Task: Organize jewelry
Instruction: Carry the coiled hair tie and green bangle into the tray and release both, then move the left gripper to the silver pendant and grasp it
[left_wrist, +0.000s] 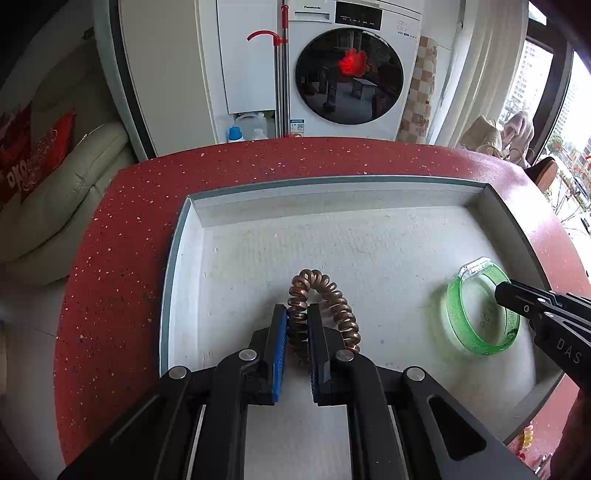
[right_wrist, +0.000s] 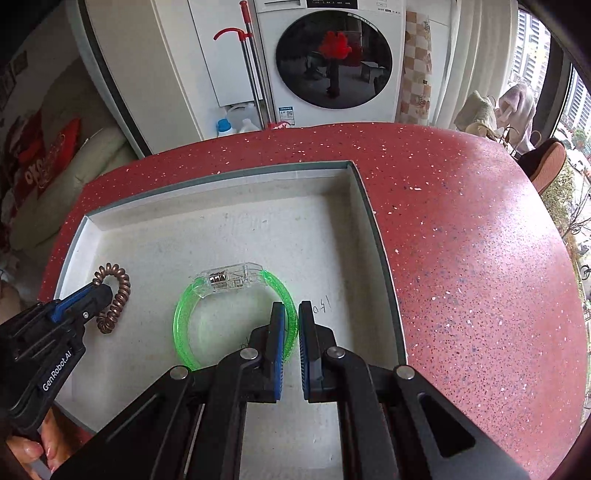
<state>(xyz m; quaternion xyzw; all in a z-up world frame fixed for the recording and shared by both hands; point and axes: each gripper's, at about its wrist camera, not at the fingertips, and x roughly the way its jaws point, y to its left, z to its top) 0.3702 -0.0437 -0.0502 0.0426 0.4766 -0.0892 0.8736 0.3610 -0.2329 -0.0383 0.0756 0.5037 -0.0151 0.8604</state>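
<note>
A copper spiral coil band lies in a shallow grey-rimmed white tray. My left gripper is shut on the coil band's near side inside the tray. A green translucent bracelet with a clear plastic clasp sits to the right in the same tray. My right gripper is shut on the bracelet's right side. The bracelet also shows in the left wrist view, and the coil band in the right wrist view. The left gripper shows at left in the right wrist view.
The tray sits on a red speckled round table. A washing machine, a mop and detergent bottles stand behind. A cream sofa with a red cushion is at left. A window and chair are at right.
</note>
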